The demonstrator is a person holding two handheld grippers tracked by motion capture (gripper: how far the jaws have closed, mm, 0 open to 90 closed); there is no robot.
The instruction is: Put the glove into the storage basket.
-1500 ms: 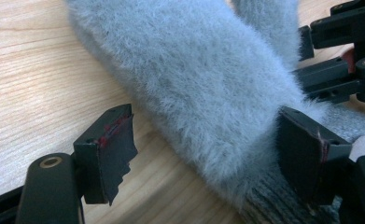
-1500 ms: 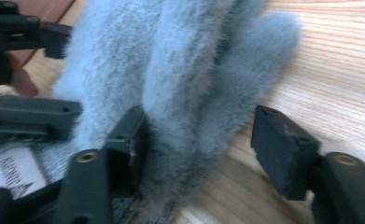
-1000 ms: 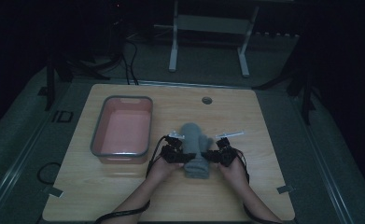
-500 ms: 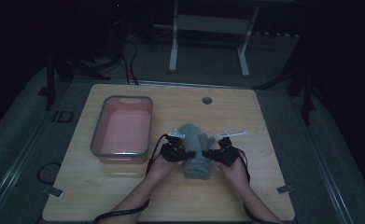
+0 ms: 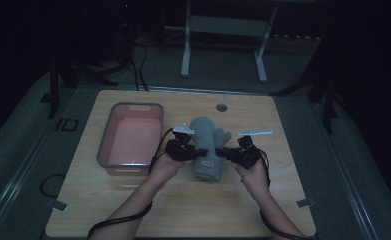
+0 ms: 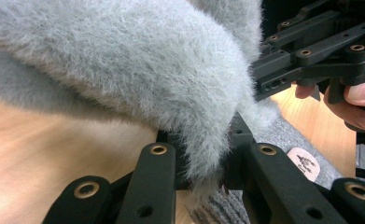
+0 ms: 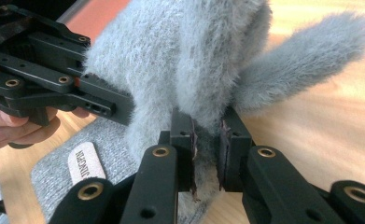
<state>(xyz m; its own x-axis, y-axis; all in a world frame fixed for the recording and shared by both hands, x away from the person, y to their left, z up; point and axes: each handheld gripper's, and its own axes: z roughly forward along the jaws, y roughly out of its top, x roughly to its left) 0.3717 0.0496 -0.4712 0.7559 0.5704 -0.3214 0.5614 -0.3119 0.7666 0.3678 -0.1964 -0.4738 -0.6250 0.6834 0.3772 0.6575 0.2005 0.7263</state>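
A grey fuzzy mitten (image 5: pixel 203 134) lies mid-table, its knit cuff (image 5: pixel 207 169) toward the person and its thumb pointing right. My left gripper (image 5: pixel 193 153) is shut on the mitten's left edge, and my right gripper (image 5: pixel 222 154) is shut on its right edge. In the left gripper view the fuzzy fabric (image 6: pixel 124 60) is pinched in my left gripper (image 6: pixel 203 163), above the cuff with its small label (image 6: pixel 303 163). In the right gripper view my right gripper (image 7: pixel 207 140) clamps a fold of the same mitten (image 7: pixel 185 56), with the thumb (image 7: pixel 306 51) sticking out to the right.
A pink tray with a grey rim (image 5: pixel 131 106) sits left of the mitten, close to the left hand. A small round hole (image 5: pixel 221 107) is in the wooden table (image 5: pixel 183 210) beyond the mitten. A metal stand (image 5: pixel 223 30) rises behind the table.
Both grippers stay shut on the mitten. The hands have shifted slightly away from the person with it.
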